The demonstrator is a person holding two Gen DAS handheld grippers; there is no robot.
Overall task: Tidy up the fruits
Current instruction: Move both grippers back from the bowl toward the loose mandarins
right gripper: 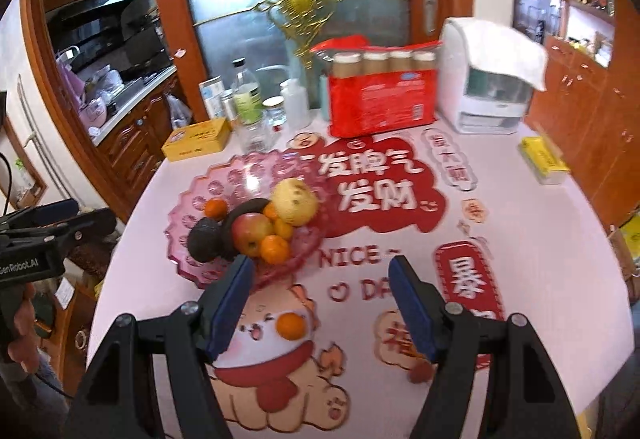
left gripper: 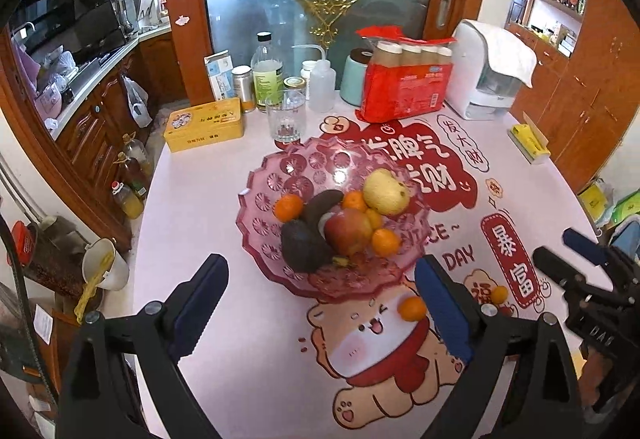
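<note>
A pink glass bowl on the table holds a red apple, a yellow pear, a dark avocado, a dark banana and several tangerines. One tangerine lies loose on the mat in front of the bowl; another lies further right. My left gripper is open and empty, just short of the bowl. My right gripper is open and empty, above the loose tangerine; it also shows in the left wrist view.
A drinking glass, yellow tin, bottles, a red pack of drinks and a white appliance stand along the table's back. A yellow box lies at the right edge. Kitchen counters are to the left.
</note>
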